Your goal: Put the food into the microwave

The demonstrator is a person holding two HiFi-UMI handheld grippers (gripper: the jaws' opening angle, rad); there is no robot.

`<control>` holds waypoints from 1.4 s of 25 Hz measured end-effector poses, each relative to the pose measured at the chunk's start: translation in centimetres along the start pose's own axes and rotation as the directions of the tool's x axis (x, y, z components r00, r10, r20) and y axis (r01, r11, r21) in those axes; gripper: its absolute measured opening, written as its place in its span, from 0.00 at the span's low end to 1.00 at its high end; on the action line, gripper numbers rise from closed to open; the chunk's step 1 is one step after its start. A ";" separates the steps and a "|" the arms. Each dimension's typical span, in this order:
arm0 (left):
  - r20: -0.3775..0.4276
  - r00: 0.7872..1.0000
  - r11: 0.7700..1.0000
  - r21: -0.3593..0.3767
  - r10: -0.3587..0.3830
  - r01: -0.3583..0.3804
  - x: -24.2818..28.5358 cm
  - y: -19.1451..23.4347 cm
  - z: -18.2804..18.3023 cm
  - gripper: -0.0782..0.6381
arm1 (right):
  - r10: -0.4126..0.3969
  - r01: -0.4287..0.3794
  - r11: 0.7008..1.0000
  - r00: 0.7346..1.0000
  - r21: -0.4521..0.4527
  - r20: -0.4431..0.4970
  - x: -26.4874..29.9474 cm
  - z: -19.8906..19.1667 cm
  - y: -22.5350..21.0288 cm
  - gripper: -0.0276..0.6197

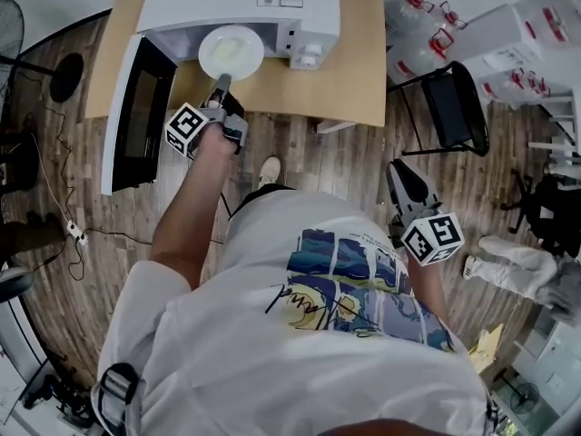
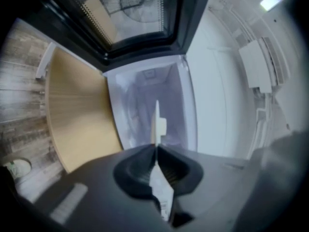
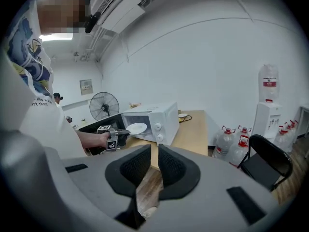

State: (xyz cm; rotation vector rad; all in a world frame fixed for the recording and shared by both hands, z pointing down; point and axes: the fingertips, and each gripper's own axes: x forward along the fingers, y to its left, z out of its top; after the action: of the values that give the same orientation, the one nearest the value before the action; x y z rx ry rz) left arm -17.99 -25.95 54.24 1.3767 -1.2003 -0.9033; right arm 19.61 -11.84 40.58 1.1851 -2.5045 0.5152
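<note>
A white plate [image 1: 231,51] hangs level at the mouth of the white microwave [image 1: 245,3], whose black door [image 1: 136,116] stands swung open to the left. My left gripper [image 1: 221,82] is shut on the plate's near rim. In the left gripper view the plate [image 2: 157,124] shows edge-on between the pads, with the microwave cavity [image 2: 145,100] straight behind it. Whether food lies on the plate I cannot make out. My right gripper [image 1: 399,173] hangs by the person's side, far from the microwave. Its jaws stand a narrow gap apart, empty [image 3: 154,151]. The right gripper view shows the plate [image 3: 136,128] at the microwave [image 3: 154,117].
The microwave stands on a light wooden table [image 1: 345,80]. A black folding chair [image 1: 454,107] and several water bottles [image 1: 418,25] are to the right, beside a water dispenser [image 3: 268,100]. A standing fan [image 1: 9,25] and cables are on the floor to the left.
</note>
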 end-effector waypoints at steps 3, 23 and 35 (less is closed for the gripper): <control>0.001 1.000 1.000 -0.002 0.023 -0.023 1.8 1.3 1.3 0.13 | -0.035 0.035 0.999 0.999 0.023 -0.004 0.3 0.0 -0.3 0.10; -0.034 0.995 0.995 -0.023 0.099 -0.100 8.7 5.6 4.3 0.14 | -0.144 0.144 0.987 0.990 0.070 -0.014 1.2 0.2 -0.6 0.10; -0.079 0.969 0.957 0.194 0.235 -0.216 9.6 6.2 4.7 0.19 | -0.145 0.146 0.986 0.989 0.085 -0.024 1.8 -0.1 -0.7 0.10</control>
State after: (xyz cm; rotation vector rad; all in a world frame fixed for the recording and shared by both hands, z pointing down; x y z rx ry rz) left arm -21.61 -36.05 60.46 1.3794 -1.3572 -0.5659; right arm 19.09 -13.48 41.57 1.3774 -2.3795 0.5975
